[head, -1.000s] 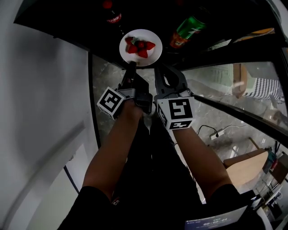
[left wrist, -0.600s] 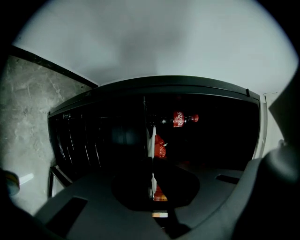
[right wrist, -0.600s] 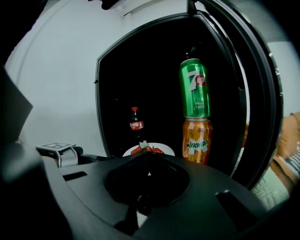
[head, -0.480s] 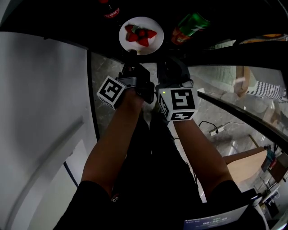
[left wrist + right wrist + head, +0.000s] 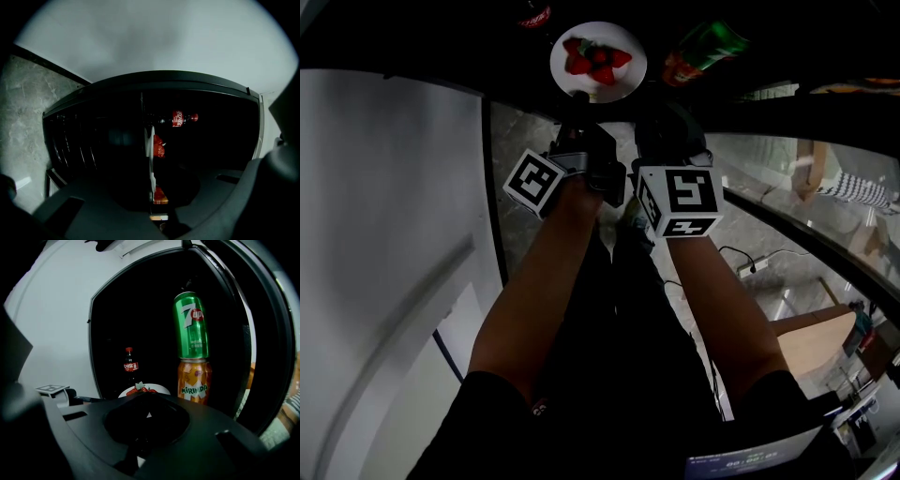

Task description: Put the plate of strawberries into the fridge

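Because the fridge (image 5: 164, 79) stands open, both grippers reach into its dark mouth side by side. The left gripper (image 5: 579, 101) is clamped on the near rim of the white plate (image 5: 623, 80) and carries it level, likely so nothing rolls off. The plate is just inside the fridge's front edge and does not look set down yet. The right gripper (image 5: 148, 414), its jaws drawn together on nothing, hangs at that front edge, probably as a steadying guard. Deeper in the fridge, a 7up can (image 5: 191, 326) is stacked on a Mirinda can (image 5: 193, 380), with a cola bottle (image 5: 130, 366) further back. The strawberries (image 5: 595, 58) sit heaped mid-plate.
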Motion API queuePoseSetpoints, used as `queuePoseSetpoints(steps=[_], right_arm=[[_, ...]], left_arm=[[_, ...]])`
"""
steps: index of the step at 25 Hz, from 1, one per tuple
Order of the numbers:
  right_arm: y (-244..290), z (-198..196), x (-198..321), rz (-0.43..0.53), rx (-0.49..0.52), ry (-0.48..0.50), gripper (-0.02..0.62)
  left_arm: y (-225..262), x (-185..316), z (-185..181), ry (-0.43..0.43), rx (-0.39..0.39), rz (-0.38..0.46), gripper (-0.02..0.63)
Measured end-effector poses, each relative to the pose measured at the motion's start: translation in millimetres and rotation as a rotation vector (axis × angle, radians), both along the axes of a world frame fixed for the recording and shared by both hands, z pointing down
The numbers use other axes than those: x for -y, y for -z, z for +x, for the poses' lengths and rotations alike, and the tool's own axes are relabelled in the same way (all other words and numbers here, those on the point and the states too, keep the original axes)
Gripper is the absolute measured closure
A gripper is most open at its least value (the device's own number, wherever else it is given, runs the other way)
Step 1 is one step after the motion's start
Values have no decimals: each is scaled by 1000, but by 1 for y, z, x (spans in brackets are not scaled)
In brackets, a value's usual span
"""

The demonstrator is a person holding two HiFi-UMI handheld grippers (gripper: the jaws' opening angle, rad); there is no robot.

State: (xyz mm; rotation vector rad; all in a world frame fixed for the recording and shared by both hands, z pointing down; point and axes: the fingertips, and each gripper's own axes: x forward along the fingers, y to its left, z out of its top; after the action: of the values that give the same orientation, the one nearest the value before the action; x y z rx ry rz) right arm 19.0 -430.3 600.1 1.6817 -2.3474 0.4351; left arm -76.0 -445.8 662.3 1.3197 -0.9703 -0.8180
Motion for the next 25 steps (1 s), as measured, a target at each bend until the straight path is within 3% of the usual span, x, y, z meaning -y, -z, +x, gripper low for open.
queuePoseSetpoints(steps=[6, 8, 10, 13, 15, 17, 20, 25], right_arm=[[-3, 2, 0, -3, 0, -3, 591], [-3, 2, -1, -3, 0, -5, 591], [-3, 3, -2, -5, -1, -5, 591], [-6, 2, -3, -7, -4, -4, 591], [-7, 2, -4, -9, -4, -3, 592], [-10, 2, -5, -12, -5, -3, 591], [-13, 2, -6, -17, -7, -1, 591], [-15, 2, -6, -22, -6, -1, 591]], left_arm=[[2, -9, -7, -73, 187, 36, 572], [6, -13, -10, -105, 300, 67, 572], [11, -17, -16, -140, 507, 113, 572], [22, -24, -17, -211, 892, 216, 574], [26, -28, -8, -275, 1077, 291, 575], [26, -31, 2, -339, 1212, 349, 576], [26, -30, 14, -393, 1323, 403, 598], [24, -23, 19, -407, 1345, 420, 601]])
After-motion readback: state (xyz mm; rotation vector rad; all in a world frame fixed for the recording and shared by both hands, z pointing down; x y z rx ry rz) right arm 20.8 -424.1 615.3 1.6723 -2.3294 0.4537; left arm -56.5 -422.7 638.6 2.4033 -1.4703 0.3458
